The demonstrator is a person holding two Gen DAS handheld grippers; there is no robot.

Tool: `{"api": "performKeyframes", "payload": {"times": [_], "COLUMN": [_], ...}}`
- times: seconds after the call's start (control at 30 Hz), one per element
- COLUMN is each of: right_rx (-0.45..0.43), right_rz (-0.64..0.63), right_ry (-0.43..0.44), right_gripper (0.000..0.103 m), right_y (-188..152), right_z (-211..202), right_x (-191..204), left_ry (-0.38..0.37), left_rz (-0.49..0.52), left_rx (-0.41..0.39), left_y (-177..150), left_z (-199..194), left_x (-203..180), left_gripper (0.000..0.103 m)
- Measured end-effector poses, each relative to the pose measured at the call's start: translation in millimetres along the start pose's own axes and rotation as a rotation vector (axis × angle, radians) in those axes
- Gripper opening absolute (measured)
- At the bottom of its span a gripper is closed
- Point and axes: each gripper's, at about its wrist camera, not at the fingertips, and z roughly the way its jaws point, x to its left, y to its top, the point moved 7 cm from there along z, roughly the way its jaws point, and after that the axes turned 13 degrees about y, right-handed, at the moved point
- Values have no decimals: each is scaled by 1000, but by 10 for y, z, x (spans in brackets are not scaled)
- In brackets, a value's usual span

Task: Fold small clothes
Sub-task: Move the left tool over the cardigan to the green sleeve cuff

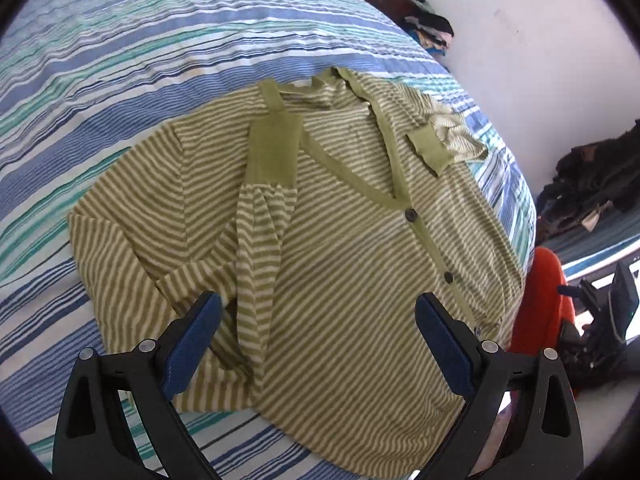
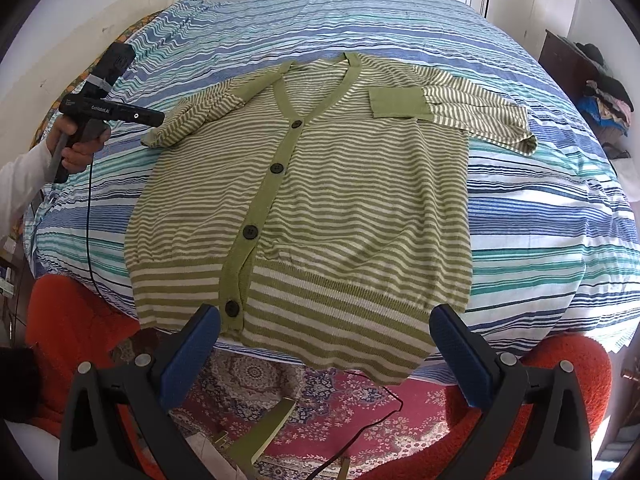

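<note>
A green and white striped cardigan [image 2: 320, 184] lies flat, buttoned, on the striped bed [image 2: 560, 216], its hem hanging over the near edge. Both sleeves are folded in across the chest, their green cuffs [image 2: 394, 104] showing. In the left wrist view the cardigan [image 1: 320, 240] fills the middle, with one folded sleeve [image 1: 264, 208] running toward me. My left gripper [image 1: 316, 312] is open and empty just above the cardigan's side; it also shows in the right wrist view [image 2: 108, 92] at the left shoulder. My right gripper [image 2: 324, 324] is open and empty over the hem.
The bed's striped blue, teal and white sheet [image 1: 140, 40] extends all round. A dark cabinet with piled clothes [image 2: 600, 88] stands at the right wall. A patterned red rug [image 2: 304, 400], a cable and orange cushions [image 2: 560, 368] lie below the bed edge.
</note>
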Motion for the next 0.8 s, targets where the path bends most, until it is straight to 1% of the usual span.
{"api": "performKeyframes", "payload": {"times": [0.03,0.13,0.2,0.27,0.3,0.33,0.37,0.43,0.5,0.63,0.77,0.8], "right_rx": [-7,-23,-23,-18,-15,-14,-15,-19,-22,-20,-18,-19], "right_rz": [3,20,35,45,48,48,47,39,32,27,29,29], "right_ry": [-3,-10,-12,-14,-14,-14,-13,-16,-16,-16,-15,-16], "right_gripper": [103,103,103,103,103,103,103,103,103,103,103,103], "right_y": [6,16,-2,-22,-29,-32,-31,-21,-10,-14,-23,-24], "right_z": [-20,-68,-71,-59,-54,-53,-54,-62,-63,-49,-44,-43], "right_x": [-11,-60,-92,-117,-126,-130,-125,-115,-102,-93,-102,-103], "left_ry": [8,50,39,43,44,45,45,52,56,37,39,40], "left_rz": [-15,-30,-56,-85,-108,-135,-164,-198,-216,-246,-283,-289], "left_rx": [15,75,107,126,144,163,183,202,197,182,154,143], "left_y": [120,221,283,369,405,441,476,539,597,679,745,758], "left_z": [88,359,495,617,687,756,821,913,948,941,905,893], "left_x": [81,168,154,143,148,158,163,168,173,164,250,259], "left_gripper": [98,97,96,88,79,73,71,55,50,50,50,42]}}
